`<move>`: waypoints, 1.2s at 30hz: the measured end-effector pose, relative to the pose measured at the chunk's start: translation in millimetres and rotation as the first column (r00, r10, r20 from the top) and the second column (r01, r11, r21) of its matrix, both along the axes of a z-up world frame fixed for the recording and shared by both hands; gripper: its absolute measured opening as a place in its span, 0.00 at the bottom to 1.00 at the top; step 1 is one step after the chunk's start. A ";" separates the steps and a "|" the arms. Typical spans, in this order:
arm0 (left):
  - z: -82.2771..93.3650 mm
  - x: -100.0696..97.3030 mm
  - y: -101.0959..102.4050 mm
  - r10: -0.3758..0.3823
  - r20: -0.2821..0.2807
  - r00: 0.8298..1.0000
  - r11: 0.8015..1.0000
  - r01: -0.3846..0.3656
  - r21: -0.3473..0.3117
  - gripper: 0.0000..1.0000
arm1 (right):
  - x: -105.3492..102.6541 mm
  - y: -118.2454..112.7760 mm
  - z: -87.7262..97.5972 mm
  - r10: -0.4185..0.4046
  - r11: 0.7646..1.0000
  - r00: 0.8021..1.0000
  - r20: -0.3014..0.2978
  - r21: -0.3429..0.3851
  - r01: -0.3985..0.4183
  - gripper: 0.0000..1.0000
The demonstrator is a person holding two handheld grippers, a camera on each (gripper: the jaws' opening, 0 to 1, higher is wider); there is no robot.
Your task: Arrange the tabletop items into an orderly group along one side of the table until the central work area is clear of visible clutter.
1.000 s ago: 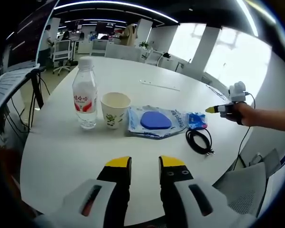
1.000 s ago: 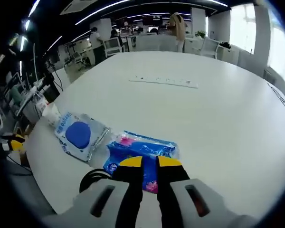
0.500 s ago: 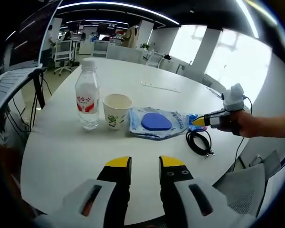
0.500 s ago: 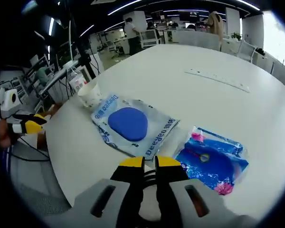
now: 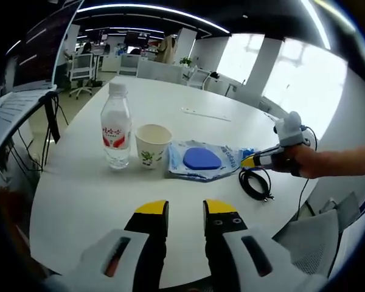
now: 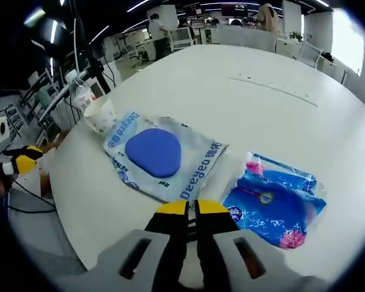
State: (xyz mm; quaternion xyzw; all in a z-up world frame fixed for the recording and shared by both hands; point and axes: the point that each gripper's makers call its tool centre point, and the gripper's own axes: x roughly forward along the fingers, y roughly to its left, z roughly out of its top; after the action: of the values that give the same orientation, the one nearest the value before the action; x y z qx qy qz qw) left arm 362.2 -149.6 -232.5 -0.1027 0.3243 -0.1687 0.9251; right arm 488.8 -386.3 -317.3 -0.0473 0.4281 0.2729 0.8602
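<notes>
Items line up near the table (image 5: 79, 201) edge: water bottle (image 5: 116, 126), paper cup (image 5: 152, 145), clear packet with a blue pad (image 5: 202, 159), blue tissue pack (image 6: 274, 201), black cable (image 5: 255, 181). Bare tabletop spreads wide beyond them. Left gripper (image 5: 185, 208) hovers over the near rim, jaws slightly apart, holding nothing. Right gripper (image 6: 190, 208) sits beside the packet's edge, jaws nearly closed; whether they pinch the cable, I cannot tell.

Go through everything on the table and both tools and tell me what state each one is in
water bottle: upright, capped
paper cup: upright, open top
clear pouch with blue pad: lying flat
blue packet: lying flat
black cable: coiled, near the table edge
left tool: slightly open, holding nothing
right tool: shut
</notes>
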 end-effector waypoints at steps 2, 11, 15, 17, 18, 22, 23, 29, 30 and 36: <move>1.1 0.7 -0.2 -0.002 0.004 1.000 1.000 0.002 -0.003 0.21 | -5.3 -1.3 9.1 -0.005 1.000 1.000 0.015 0.008 0.005 0.03; 2.3 4.8 -6.8 -0.031 0.015 0.999 0.999 0.031 -0.014 0.21 | -35.1 -44.8 17.2 -0.055 0.996 0.997 0.051 -0.064 0.058 0.09; 3.1 6.5 -11.8 -0.054 0.020 0.998 0.998 0.054 -0.018 0.21 | -47.8 -63.7 10.3 -0.102 0.991 0.994 0.026 -0.089 0.104 0.17; 3.6 7.4 -14.8 -0.069 0.022 0.997 0.997 0.070 -0.019 0.21 | -53.0 -67.4 7.6 -0.122 0.989 0.992 0.009 -0.086 0.122 0.19; 4.0 7.9 -16.3 -0.080 0.025 0.996 0.997 0.080 -0.018 0.21 | -55.7 -68.6 6.8 -0.127 0.988 0.992 0.010 -0.086 0.127 0.19; 7.8 8.7 -18.7 -0.102 0.033 0.994 0.995 0.103 -0.017 0.21 | -63.1 -70.0 0.0 -0.143 0.986 0.990 -0.013 -0.090 0.141 0.19; 8.6 8.8 -18.8 -0.106 0.034 0.994 0.994 0.107 -0.015 0.21 | -62.5 -71.0 -1.7 -0.145 0.986 0.989 -0.016 -0.090 0.143 0.18; 10.4 9.0 -15.5 -0.122 0.039 0.992 0.992 0.123 -0.011 0.22 | -62.9 -77.1 -9.2 -0.141 0.980 0.990 -0.015 -0.143 0.137 0.10; 10.0 8.2 -15.3 -0.127 0.036 0.991 0.992 0.127 -0.009 0.23 | -63.2 -77.6 -8.9 -0.142 0.980 0.990 -0.014 -0.145 0.139 0.07; 6.5 4.7 -14.3 -0.149 0.029 0.988 0.989 0.149 -0.011 0.24 | -67.5 -77.9 -9.0 -0.158 0.978 0.987 -0.016 -0.144 0.154 0.02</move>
State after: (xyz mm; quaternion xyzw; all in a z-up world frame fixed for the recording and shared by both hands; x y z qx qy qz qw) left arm 366.9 -163.9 -226.0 -0.0821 0.3170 -0.2410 0.9136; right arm 421.3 -464.2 -326.3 -0.0711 0.4606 0.1739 0.8675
